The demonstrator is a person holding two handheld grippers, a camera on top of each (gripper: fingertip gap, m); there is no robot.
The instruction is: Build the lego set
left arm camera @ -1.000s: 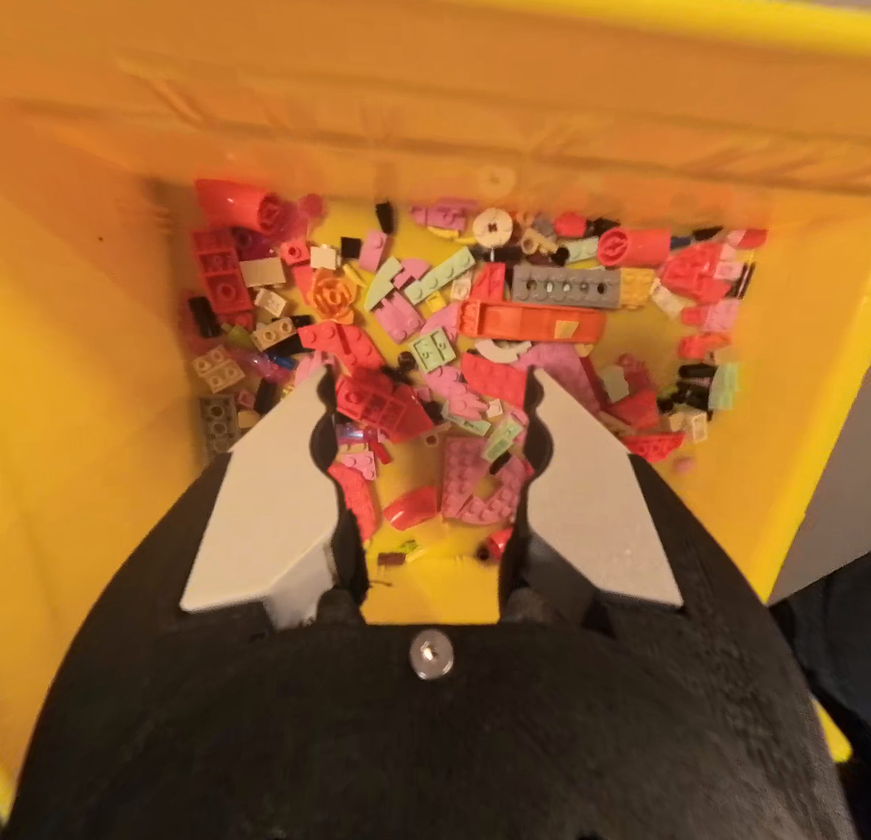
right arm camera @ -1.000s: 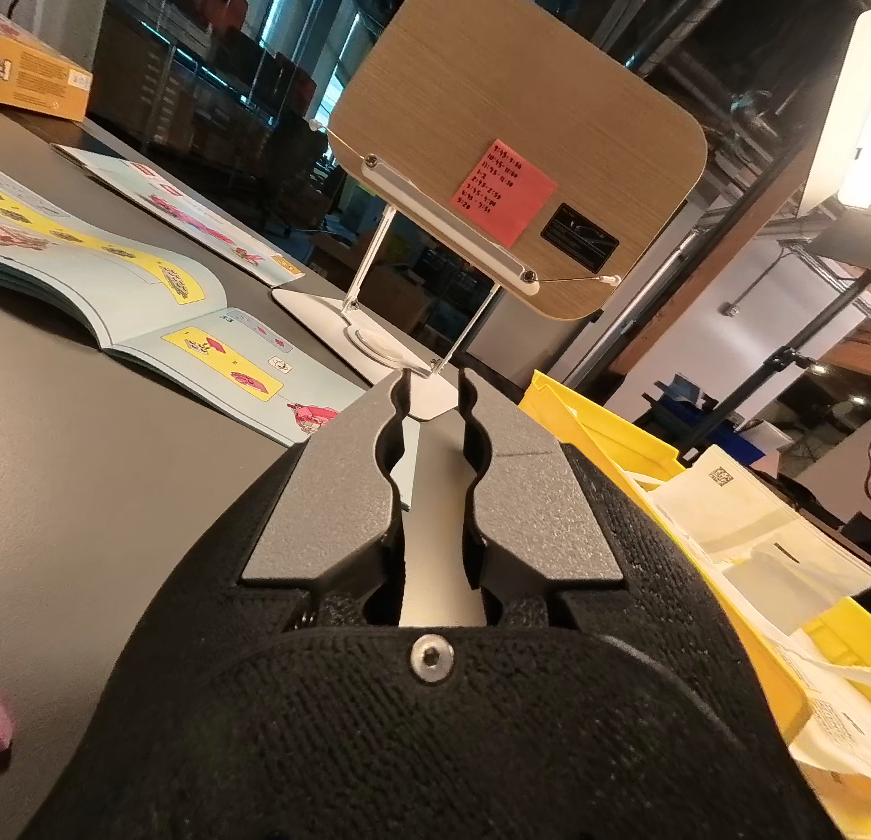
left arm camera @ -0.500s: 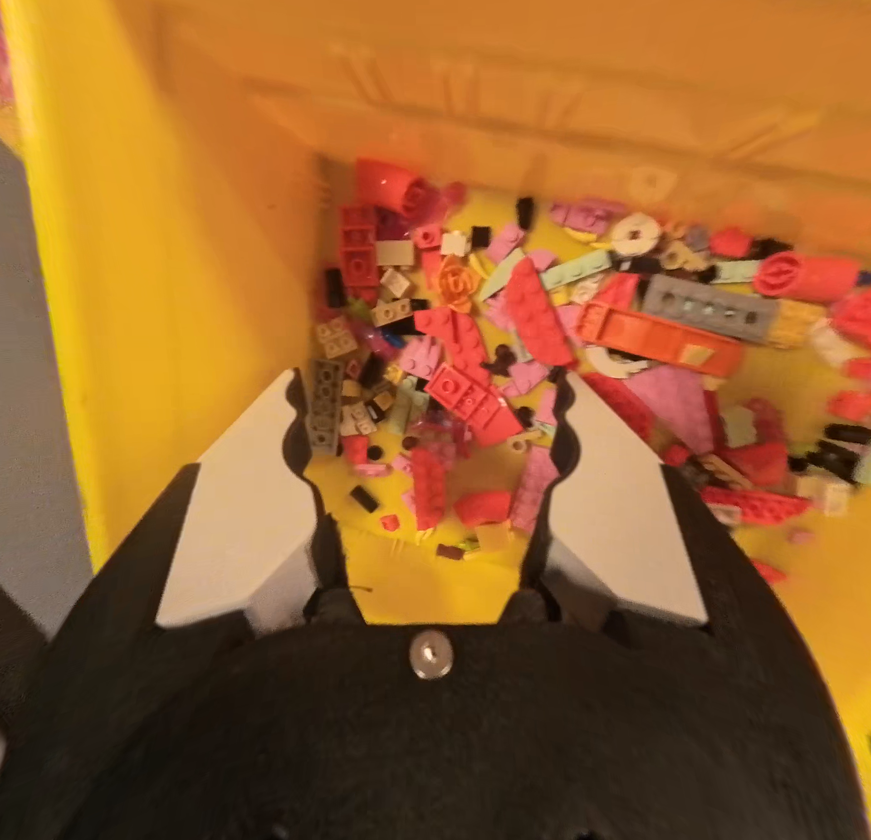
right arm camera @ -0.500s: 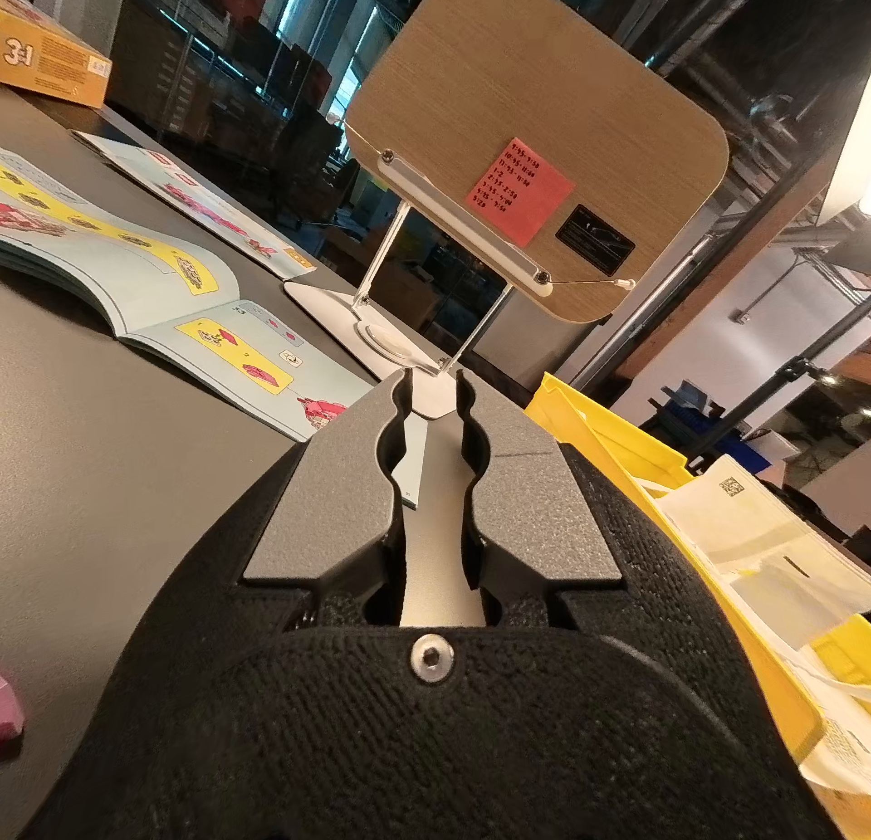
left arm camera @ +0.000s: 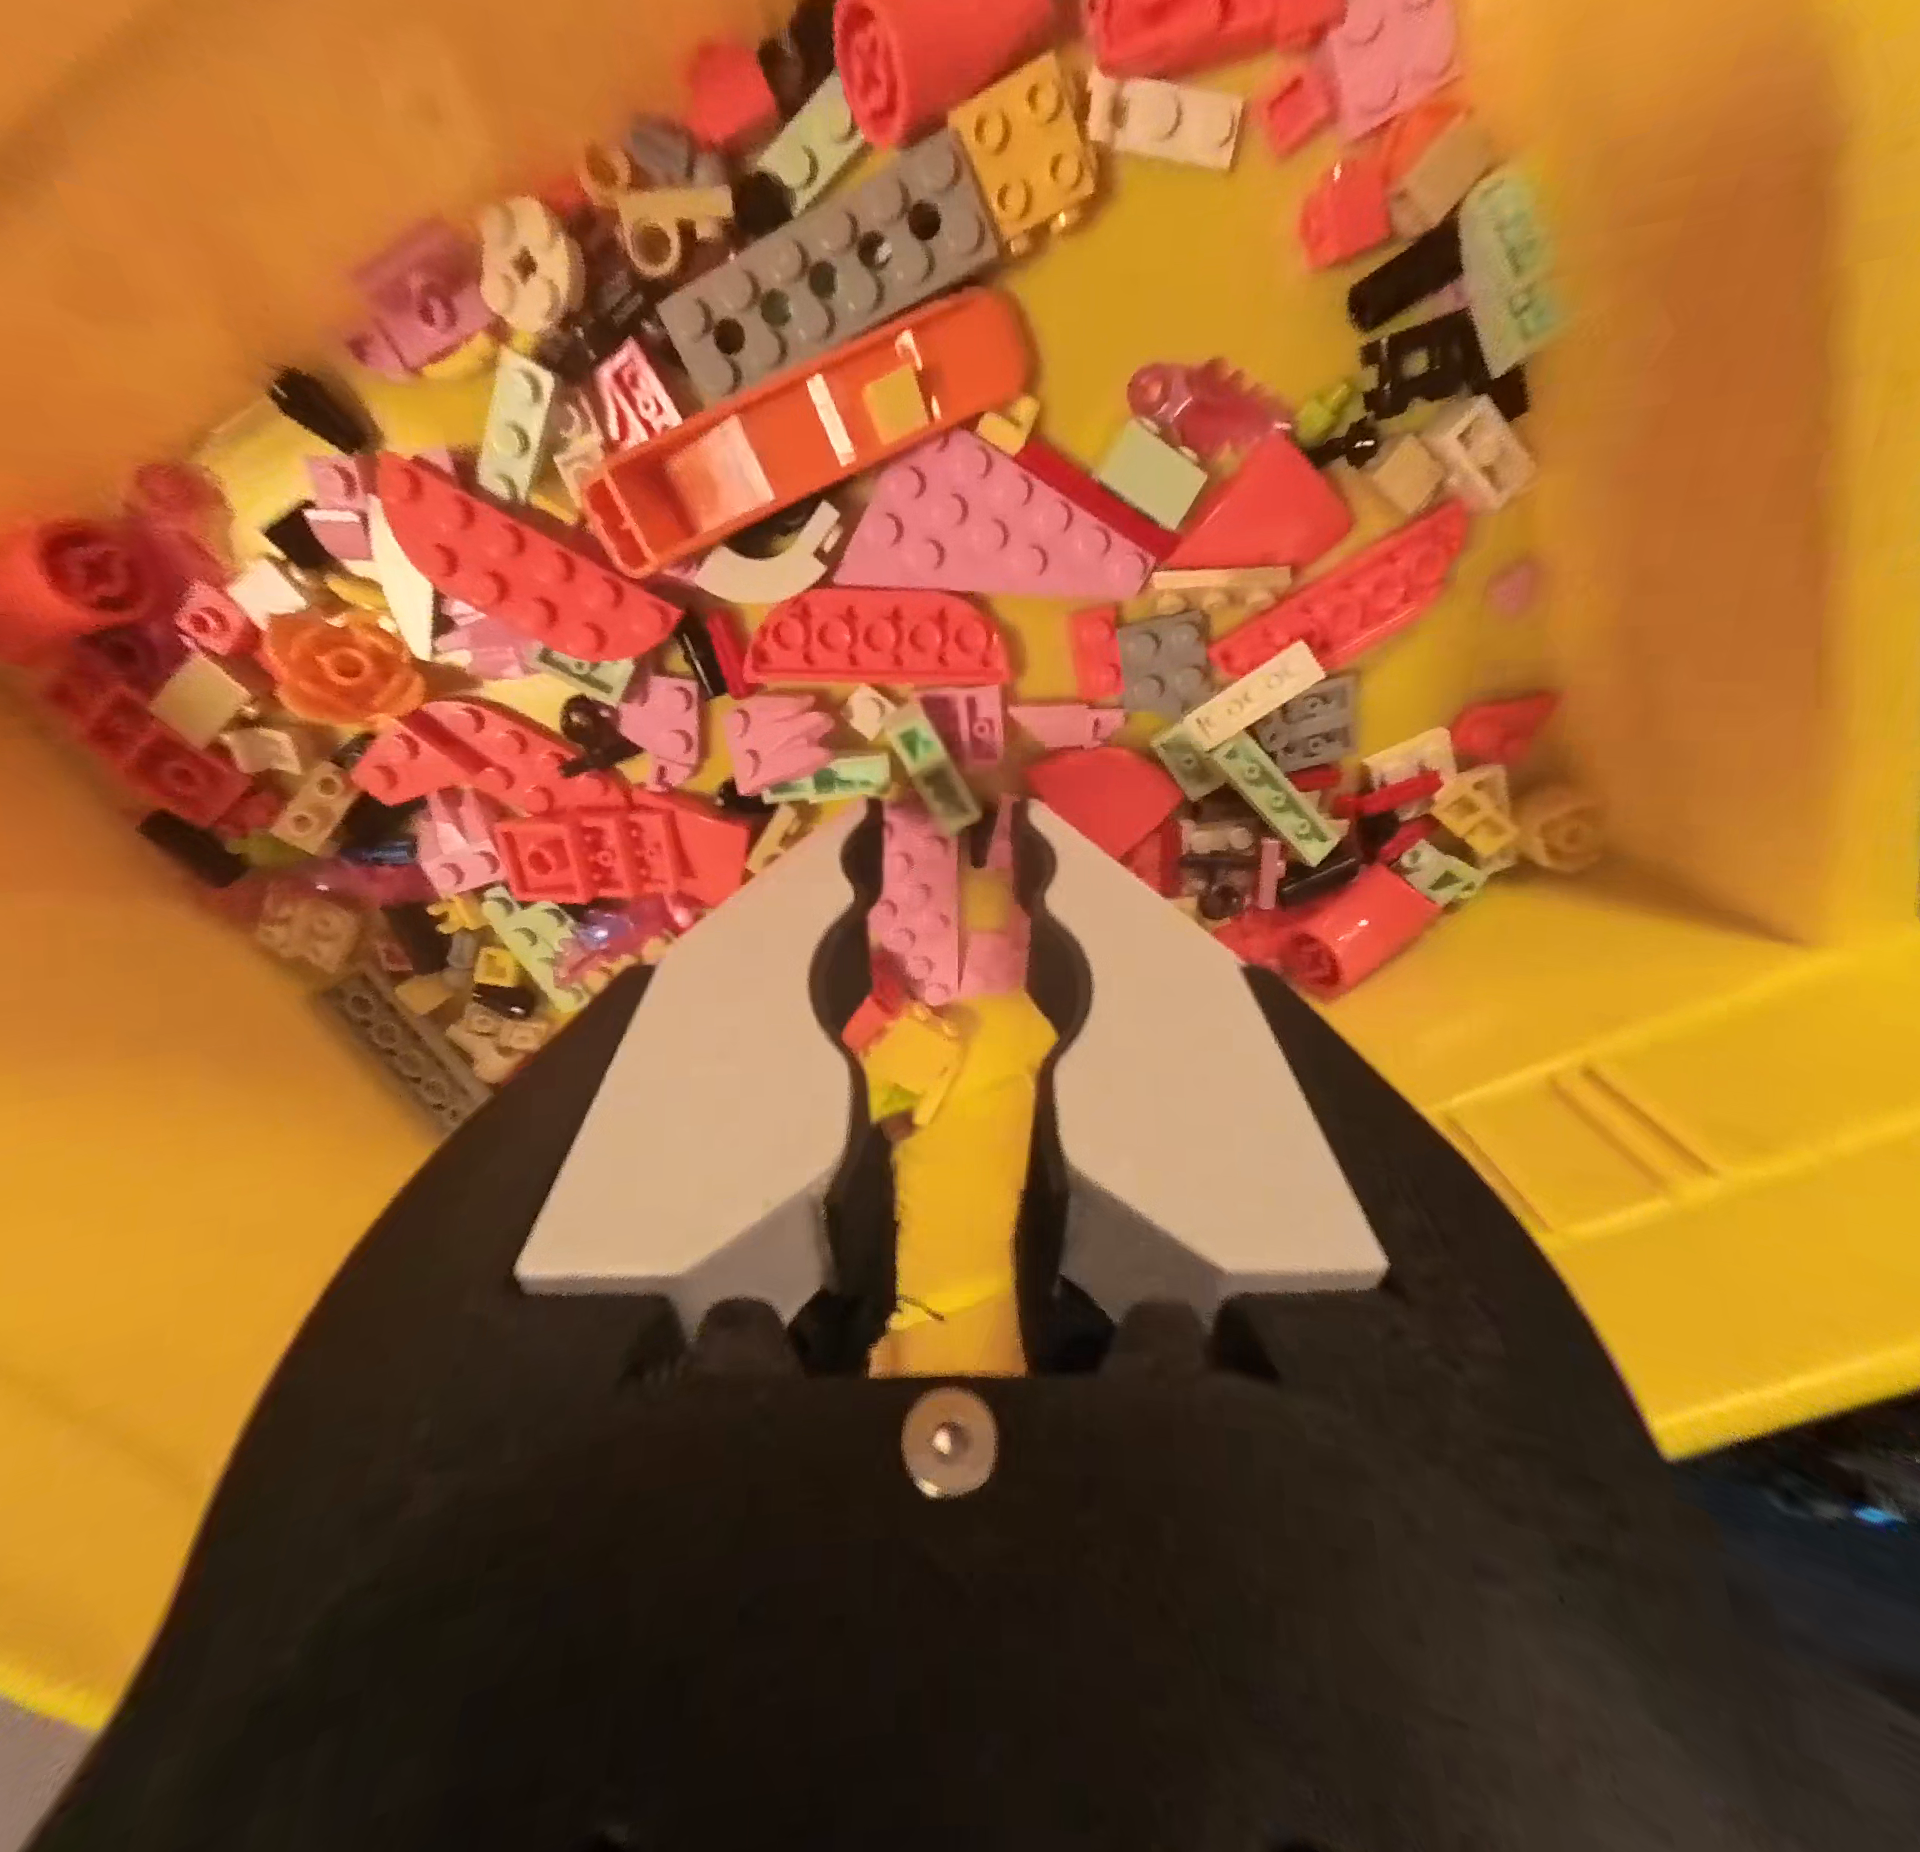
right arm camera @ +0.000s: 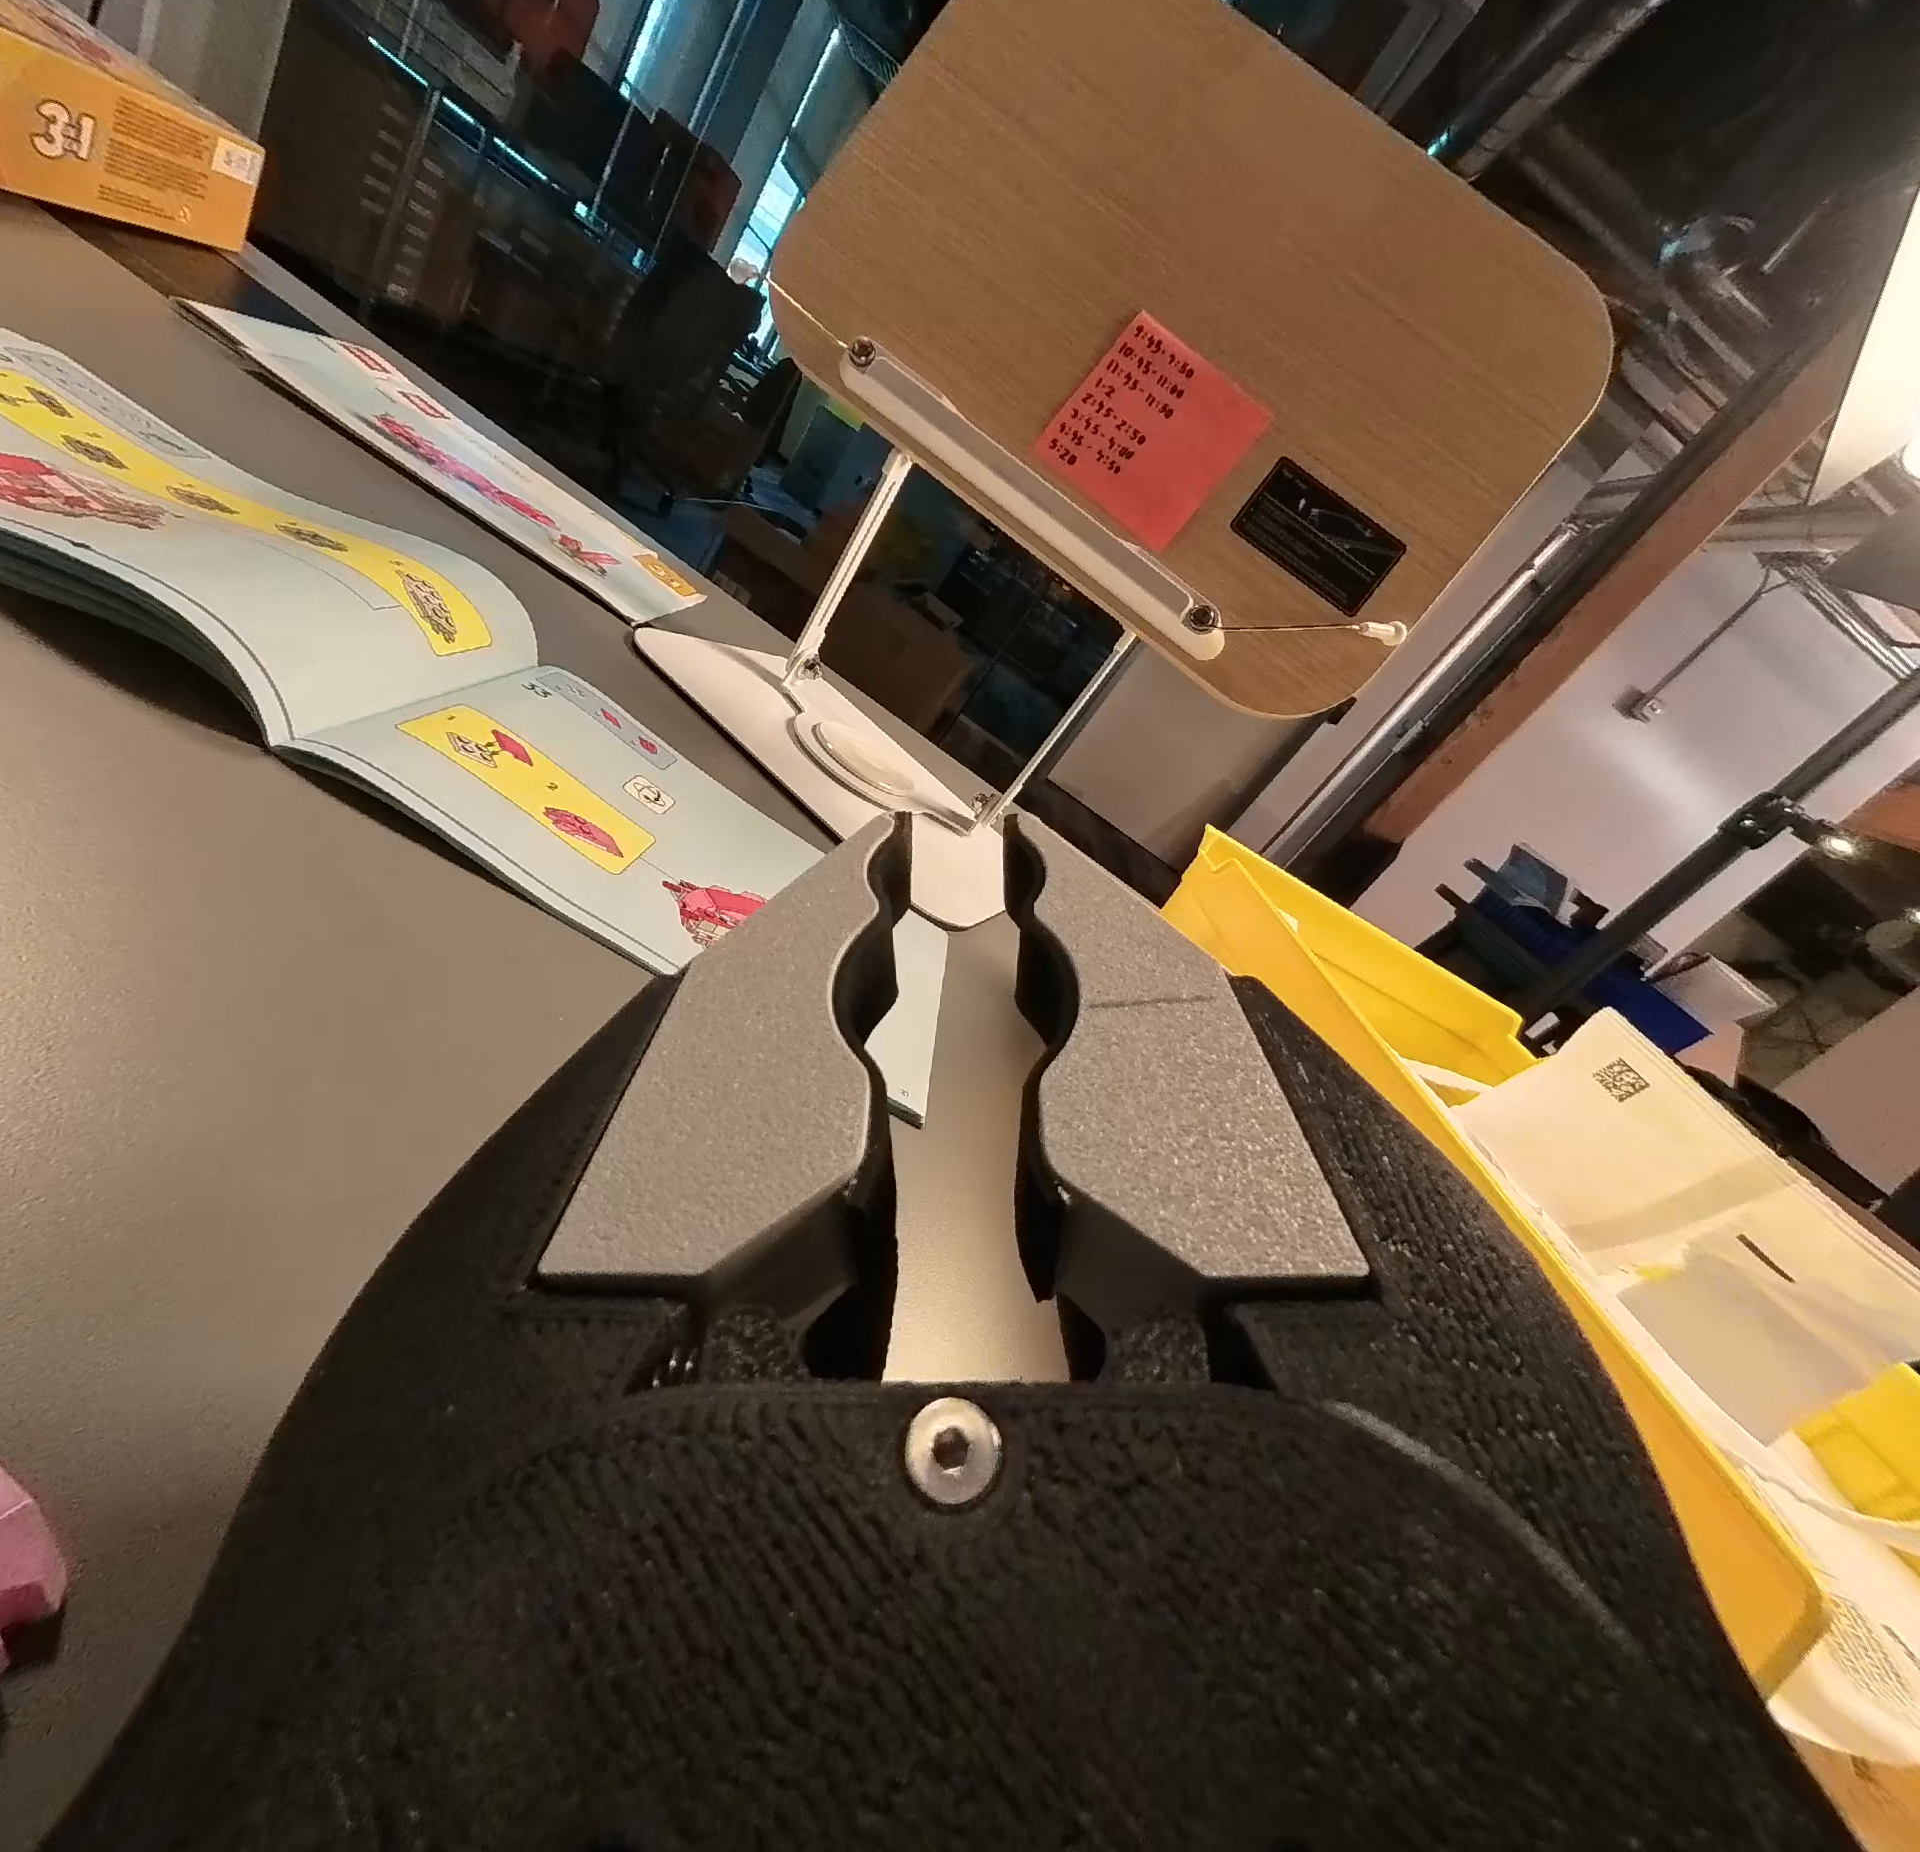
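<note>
LEFT GRIPPER: left gripper [left arm camera: 948,846] down inside the yellow plastic bin [left arm camera: 1558,1106], light grey fingers [left arm camera: 727,1054] drawn close around a long pink studded plate [left arm camera: 920,898]; whether the pads press it, cannot tell.
BRICKS: heaped across the bin floor.
RIGHT GRIPPER: right gripper [right arm camera: 954,867] over the dark tabletop [right arm camera: 260,971], narrowly parted on air, near an open instruction booklet [right arm camera: 416,680] and wooden book stand [right arm camera: 1195,348].

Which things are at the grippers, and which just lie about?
At the grippers: left gripper, pink studded plastic plate between its fingers, contact unclear, inside yellow plastic bin; right gripper, empty, beside open pale-blue instruction booklet.
Lying about: wooden book stand, orange cardboard box, long orange plastic piece, grey holed plate.
</note>
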